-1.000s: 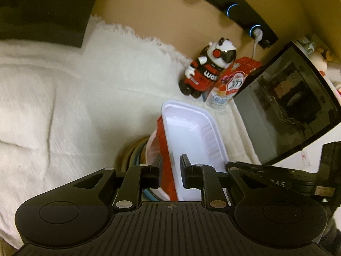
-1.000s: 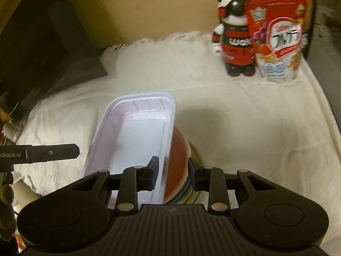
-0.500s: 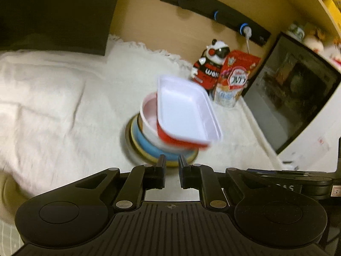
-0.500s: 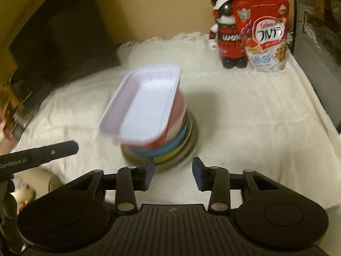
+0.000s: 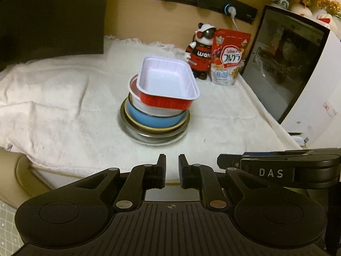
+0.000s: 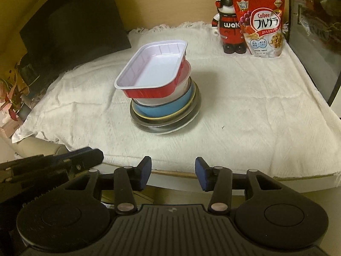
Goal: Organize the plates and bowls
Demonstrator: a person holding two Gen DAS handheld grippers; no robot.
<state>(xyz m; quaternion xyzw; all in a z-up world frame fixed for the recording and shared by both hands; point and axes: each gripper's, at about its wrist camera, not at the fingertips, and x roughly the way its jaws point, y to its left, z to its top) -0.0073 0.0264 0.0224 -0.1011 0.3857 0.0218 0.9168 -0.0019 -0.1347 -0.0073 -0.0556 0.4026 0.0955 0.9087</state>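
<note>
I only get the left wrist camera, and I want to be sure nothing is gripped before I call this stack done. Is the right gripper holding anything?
Observer: No. The right gripper is over the table's near edge, short of the stack. Its jaws are opening and there is nothing between them.
Operator: Good. Is there anything off the left side of the cloth that I could knock into?
Observer: Yes. A plant with pink leaves stands just past the left edge of the white cloth, in front of a dark panel. Your view cuts it off.
</note>
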